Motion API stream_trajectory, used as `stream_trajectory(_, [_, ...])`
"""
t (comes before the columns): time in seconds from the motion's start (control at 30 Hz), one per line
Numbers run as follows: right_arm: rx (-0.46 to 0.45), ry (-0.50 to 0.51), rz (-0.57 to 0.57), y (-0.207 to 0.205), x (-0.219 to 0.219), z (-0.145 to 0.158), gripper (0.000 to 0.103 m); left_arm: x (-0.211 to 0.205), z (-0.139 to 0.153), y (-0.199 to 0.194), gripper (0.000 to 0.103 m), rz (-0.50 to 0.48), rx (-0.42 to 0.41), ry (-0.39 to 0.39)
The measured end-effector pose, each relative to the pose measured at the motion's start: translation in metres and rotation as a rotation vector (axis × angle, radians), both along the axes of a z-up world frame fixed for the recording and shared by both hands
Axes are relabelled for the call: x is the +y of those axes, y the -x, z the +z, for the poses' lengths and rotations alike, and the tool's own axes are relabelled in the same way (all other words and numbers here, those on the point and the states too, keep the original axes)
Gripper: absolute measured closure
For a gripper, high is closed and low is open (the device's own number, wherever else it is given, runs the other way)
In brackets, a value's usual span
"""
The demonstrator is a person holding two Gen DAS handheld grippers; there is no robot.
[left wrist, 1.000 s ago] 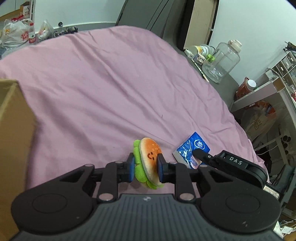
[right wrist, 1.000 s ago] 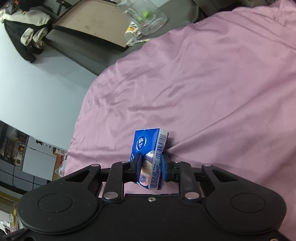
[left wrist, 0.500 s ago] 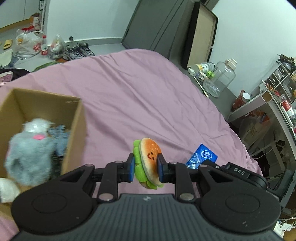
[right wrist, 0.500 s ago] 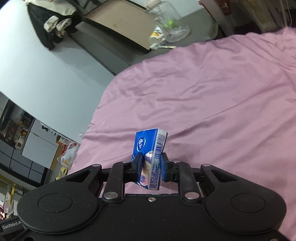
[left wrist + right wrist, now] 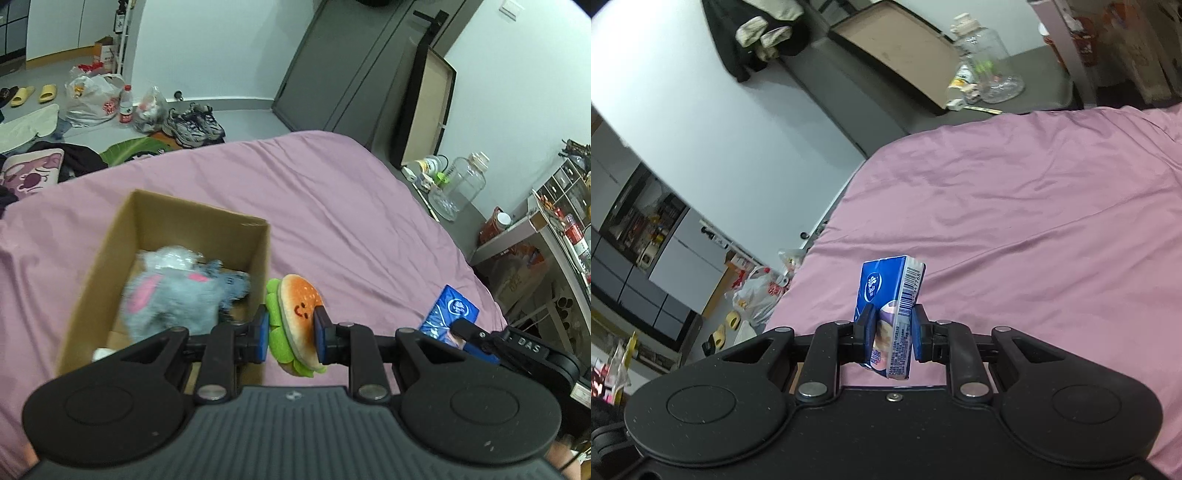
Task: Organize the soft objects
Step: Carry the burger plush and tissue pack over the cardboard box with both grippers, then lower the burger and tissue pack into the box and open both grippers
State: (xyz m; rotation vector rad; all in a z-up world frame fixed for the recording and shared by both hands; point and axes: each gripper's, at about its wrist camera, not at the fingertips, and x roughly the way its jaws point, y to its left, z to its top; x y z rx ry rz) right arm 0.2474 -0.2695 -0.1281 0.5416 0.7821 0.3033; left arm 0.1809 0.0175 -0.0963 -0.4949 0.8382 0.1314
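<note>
Left wrist view: the left gripper (image 5: 289, 335) clamps a plush hamburger (image 5: 295, 317) just beside the rim of a cardboard box (image 5: 110, 236) on the pink bedsheet (image 5: 332, 206), where a gray stuffed animal (image 5: 173, 295) already lies. The right gripper (image 5: 891, 334), jaws closed on a blue tissue pack (image 5: 890, 306), holds it above the bed. Both items await boxing.

Pink bedsheet (image 5: 332, 206) covers the bed, creased. On the floor beyond it: grey sneakers (image 5: 194, 123), white plastic bags (image 5: 92, 99), a bottle with a red label (image 5: 126, 105), yellow slippers (image 5: 35, 95). A large clear jug (image 5: 461, 184) stands near the bed; dark garment (image 5: 753, 33) hangs on the wall.
</note>
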Motion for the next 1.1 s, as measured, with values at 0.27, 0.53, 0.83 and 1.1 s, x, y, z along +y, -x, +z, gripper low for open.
stream_trajectory(0.27, [-0.03,0.039,0.044,0.025,0.035,0.024,0.083,0.03,0.002,0.018,0.08,0.022,-0.008,0.027])
stream_trajectory(0.53, [-0.05,0.09,0.104,0.042,0.084,0.038,0.083,0.059,-0.012,0.032,0.08,0.034,0.004,0.107])
stream_trajectory(0.83, [-0.062,0.166,0.149,0.053,0.135,0.042,0.083,0.083,-0.03,0.041,0.08,0.02,0.025,0.172])
stream_trajectory(1.1, [-0.051,0.218,0.168,0.059,0.166,0.038,0.083,0.101,-0.05,0.042,0.074,0.032,0.075,0.169])
